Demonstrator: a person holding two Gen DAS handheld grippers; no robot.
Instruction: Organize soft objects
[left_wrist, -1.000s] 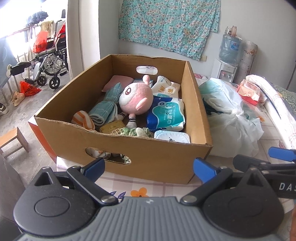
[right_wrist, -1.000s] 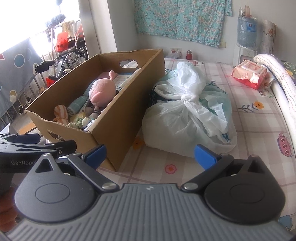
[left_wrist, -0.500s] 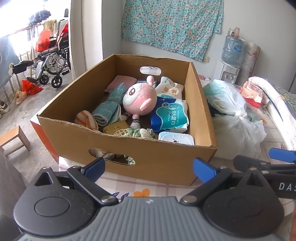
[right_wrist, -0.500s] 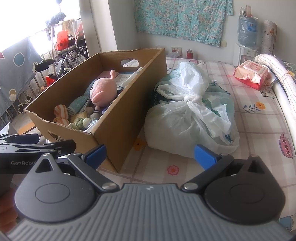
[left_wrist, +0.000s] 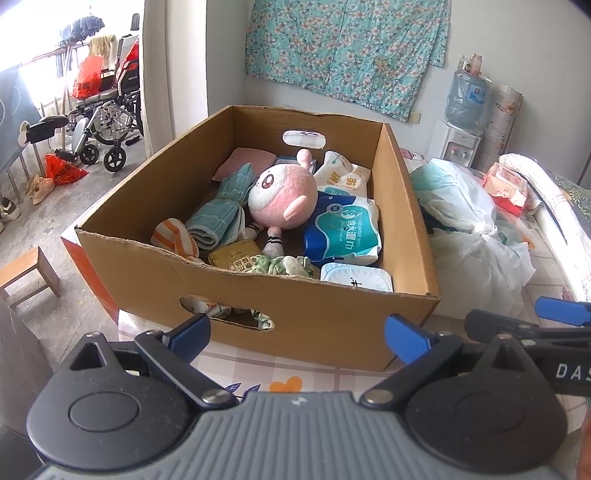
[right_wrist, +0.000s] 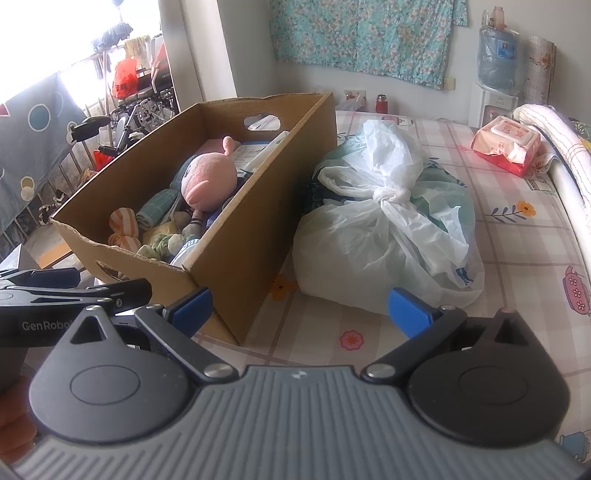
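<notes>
box (left_wrist: 295, 306) of soft items, pink plush toy (left_wrist: 282, 201) inside, sits beside tied white bag (right_wrist: 388, 236); both left hand-held gripper (left_wrist: 297, 334) and right hand-held gripper (right_wrist: 299, 308) released, empty.

The box (right_wrist: 236, 236) near wall hides most wipes packs from the right view. The knotted bag (right_wrist: 388, 229) veils its contents. The right claw (left_wrist: 561, 314) is cut off by the left view's edge.

Both wrist views toward cardboard box (left_wrist: 258, 295)
</notes>
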